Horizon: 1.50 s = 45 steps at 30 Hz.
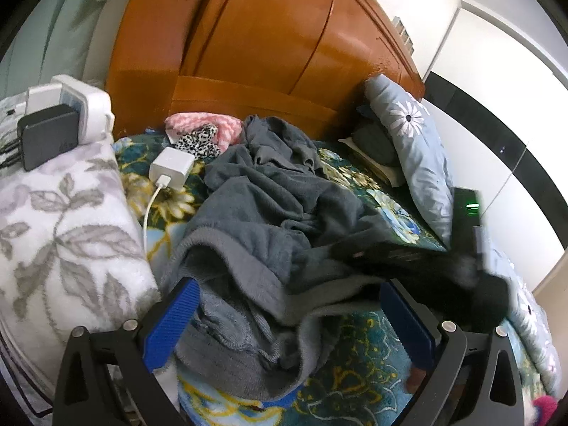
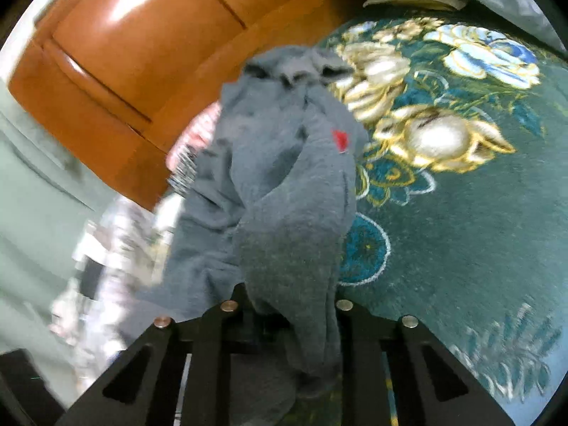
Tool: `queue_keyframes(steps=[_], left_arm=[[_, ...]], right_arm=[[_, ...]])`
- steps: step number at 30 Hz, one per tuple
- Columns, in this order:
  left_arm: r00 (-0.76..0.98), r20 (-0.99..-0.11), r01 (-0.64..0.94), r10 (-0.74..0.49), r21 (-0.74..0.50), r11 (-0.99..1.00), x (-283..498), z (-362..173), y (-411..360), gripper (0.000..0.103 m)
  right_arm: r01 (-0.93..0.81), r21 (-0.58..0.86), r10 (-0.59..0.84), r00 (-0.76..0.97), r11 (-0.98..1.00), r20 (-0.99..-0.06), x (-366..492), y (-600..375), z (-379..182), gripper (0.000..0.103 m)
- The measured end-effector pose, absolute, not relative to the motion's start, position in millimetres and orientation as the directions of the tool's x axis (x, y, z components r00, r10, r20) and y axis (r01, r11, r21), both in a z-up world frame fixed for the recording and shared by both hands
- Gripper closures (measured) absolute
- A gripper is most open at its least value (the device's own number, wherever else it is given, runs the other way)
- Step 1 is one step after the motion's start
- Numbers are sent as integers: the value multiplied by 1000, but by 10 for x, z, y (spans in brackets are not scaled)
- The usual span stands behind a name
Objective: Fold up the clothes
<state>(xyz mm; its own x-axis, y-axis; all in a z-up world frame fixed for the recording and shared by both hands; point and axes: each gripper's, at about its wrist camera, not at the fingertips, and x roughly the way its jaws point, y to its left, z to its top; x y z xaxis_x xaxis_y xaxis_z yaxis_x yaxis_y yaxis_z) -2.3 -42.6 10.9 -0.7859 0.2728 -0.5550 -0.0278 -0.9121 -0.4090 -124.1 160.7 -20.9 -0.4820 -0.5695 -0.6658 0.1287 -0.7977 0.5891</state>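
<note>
A crumpled grey sweatshirt [image 1: 269, 198] lies on the dark green floral bedspread [image 1: 355, 362]. My left gripper [image 1: 287, 319] is open, its blue pads [image 1: 170, 319] spread wide on either side of the garment's ribbed hem without pressing it. The right gripper [image 1: 443, 259] shows as a black blur at the sweatshirt's right edge. In the right wrist view the right gripper [image 2: 287, 316] has its jaws drawn close on a bunch of the grey sweatshirt [image 2: 280, 177], which hangs over them and hides the pads. A small red mark [image 2: 340, 141] shows on the cloth.
An orange wooden headboard [image 1: 255, 42] stands behind the bed. A white charger [image 1: 172, 168] with its cable lies left of the garment. A black adapter [image 1: 48, 135] sits on a white leaf-print blanket [image 1: 64, 234]. Pink and leopard-print cloths [image 1: 202, 133] lie at the back, and a blue flowered pillow [image 1: 415, 149] leans at the right.
</note>
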Motion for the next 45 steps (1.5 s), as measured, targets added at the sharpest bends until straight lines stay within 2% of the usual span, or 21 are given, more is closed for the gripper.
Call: queue_keyframes(steps=[3, 8, 15, 22, 26, 30, 36, 38, 40, 42, 45], left_arm=[[-800, -525, -58, 290, -413, -909, 28, 159, -413, 0], [-806, -488, -116, 335, -425, -898, 72, 216, -291, 0], [-754, -505, -218, 419, -410, -886, 67, 184, 157, 0], [-655, -559, -342, 508, -380, -860, 60, 99, 899, 0], [-579, -580, -393, 573, -417, -820, 43, 45, 1340, 0], [-483, -625, -470, 614, -406, -783, 63, -12, 1897, 0], [-417, -719, -561, 557, -279, -780, 72, -136, 2525, 0], [-401, -752, -555, 523, -255, -792, 31, -218, 2621, 0], [-396, -765, -542, 508, -252, -802, 16, -257, 2623, 1], [-389, -768, -523, 509, -271, -808, 2, -284, 2614, 1], [-373, -788, -480, 490, -287, -829, -51, -382, 2620, 1]], right_arm=[[153, 618, -596, -514, -771, -617, -1033, 1994, 62, 85], [167, 567, -547, -575, -806, -608, -455, 2940, 507, 86], [-47, 481, -316, -698, -875, -643, 677, 4550, 922, 87], [-321, 302, 16, -708, -898, -706, 1857, 5886, 1139, 87], [-486, 181, 199, -630, -855, -751, 2143, 6501, 966, 86], [-555, 221, 183, -581, -802, -793, 2130, 6792, 557, 86], [-509, 121, 228, -570, -852, -789, 2087, 6670, 484, 81], [-506, 105, 242, -572, -856, -784, 2168, 6630, 523, 73], [-503, 77, 269, -578, -861, -771, 2276, 6590, 573, 44], [-499, 34, 318, -602, -866, -732, 2456, 6471, 708, 34], [-466, 2, 344, -655, -885, -673, 2789, 6178, 823, 33]])
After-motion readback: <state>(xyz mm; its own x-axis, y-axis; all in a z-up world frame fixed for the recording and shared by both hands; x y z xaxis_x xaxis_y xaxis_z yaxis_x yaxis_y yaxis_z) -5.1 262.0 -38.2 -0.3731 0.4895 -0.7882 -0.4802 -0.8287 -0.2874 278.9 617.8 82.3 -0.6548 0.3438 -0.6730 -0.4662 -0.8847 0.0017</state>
